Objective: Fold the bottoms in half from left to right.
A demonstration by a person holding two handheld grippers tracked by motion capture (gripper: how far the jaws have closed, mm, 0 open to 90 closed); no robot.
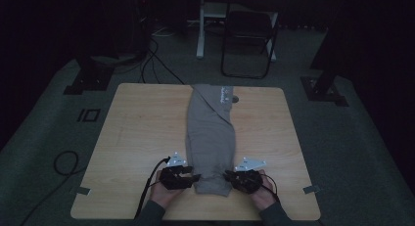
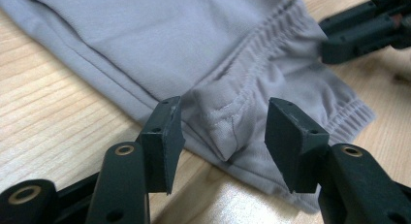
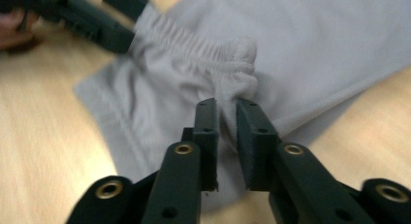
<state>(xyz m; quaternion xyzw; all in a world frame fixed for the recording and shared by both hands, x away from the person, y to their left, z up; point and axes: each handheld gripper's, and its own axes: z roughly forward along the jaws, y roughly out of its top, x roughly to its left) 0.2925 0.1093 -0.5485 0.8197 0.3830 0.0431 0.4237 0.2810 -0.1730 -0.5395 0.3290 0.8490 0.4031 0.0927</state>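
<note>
Two hand-held grippers at the near end of the folded grey garment (image 1: 211,138), lengthwise on the table (image 1: 142,133). Left hand-held gripper (image 2: 223,132) open, straddling a bunched corner without pressing. Right hand-held gripper (image 3: 227,132) pinching the elastic hem fold, probably readying the next fold.

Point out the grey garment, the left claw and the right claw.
grey garment (image 1: 210,133): high view, middle of the folded cloth.
left claw (image 2: 220,136): left gripper view, midway between its open fingertips.
right claw (image 3: 227,122): right gripper view, between fingertips pinching the elastic hem.
</note>
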